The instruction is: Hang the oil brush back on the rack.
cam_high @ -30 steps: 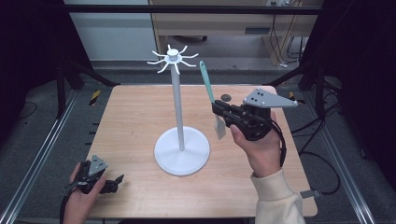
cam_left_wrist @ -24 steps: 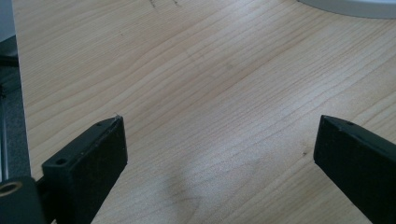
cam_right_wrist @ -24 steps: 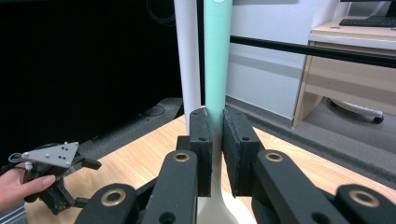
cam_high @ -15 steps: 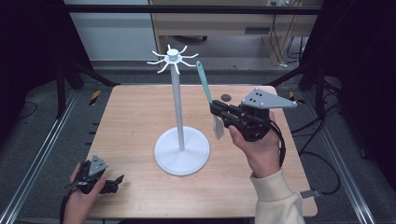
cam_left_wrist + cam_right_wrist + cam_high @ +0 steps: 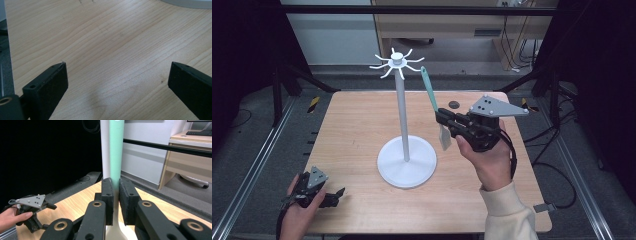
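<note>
Spatula [image 5: 432,99] with a teal handle and a pale blade stood nearly upright right of the frame's centre in the high view, held above the table [image 5: 357,125] by the right gripper [image 5: 445,119]. That gripper's black jaws were pressed onto the handle from both sides, just above where the handle meets the blade; in the right gripper view the handle [image 5: 116,152] rose straight up between the jaws to the top edge, and the pale blade showed below them. The handle's upper end leaned slightly toward the white hook stand [image 5: 404,110], ending near one of the curved hooks of its crown but apart from it. The stand's round base rested on the table at mid-frame, just left of the blade.

At the lower left of the high view, the left gripper [image 5: 334,197] lay low at the table's near corner in the person's left hand [image 5: 299,215]. In the left gripper view its jaws stood spread wide over bare wood, with the rim of the stand's base [image 5: 190,3] at the upper right. A small dark round object [image 5: 454,104] lay on the table beyond the right gripper.
</note>
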Motion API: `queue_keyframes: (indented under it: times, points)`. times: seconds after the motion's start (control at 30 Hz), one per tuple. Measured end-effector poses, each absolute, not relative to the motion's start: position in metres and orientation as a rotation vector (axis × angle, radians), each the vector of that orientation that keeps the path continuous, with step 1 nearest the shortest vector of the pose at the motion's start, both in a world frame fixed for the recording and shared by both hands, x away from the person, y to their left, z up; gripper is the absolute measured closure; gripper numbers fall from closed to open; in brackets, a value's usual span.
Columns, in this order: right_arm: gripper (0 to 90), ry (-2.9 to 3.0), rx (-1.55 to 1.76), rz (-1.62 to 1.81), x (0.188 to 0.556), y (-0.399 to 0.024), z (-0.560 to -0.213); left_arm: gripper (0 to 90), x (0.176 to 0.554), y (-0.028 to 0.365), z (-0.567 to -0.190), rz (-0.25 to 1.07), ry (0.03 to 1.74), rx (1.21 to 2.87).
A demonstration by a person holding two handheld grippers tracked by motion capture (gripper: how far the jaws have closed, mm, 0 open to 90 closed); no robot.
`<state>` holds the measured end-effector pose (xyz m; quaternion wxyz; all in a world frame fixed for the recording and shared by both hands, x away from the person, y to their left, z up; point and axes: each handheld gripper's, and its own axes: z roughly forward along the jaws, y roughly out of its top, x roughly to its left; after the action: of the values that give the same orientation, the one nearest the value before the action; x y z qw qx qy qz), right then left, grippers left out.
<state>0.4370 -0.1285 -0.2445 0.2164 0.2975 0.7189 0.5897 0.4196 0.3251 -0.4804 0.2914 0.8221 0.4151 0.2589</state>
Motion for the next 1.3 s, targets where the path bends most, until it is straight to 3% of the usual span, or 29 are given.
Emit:
queue_keyframes:
  times: [1.3]
  points:
    - [82.6, 2.030, 0.835, 1.616, 0.451, -0.110, -0.247, 2.3, 0.420, 0.325, -0.482, 0.681, 1.104, 2.206]
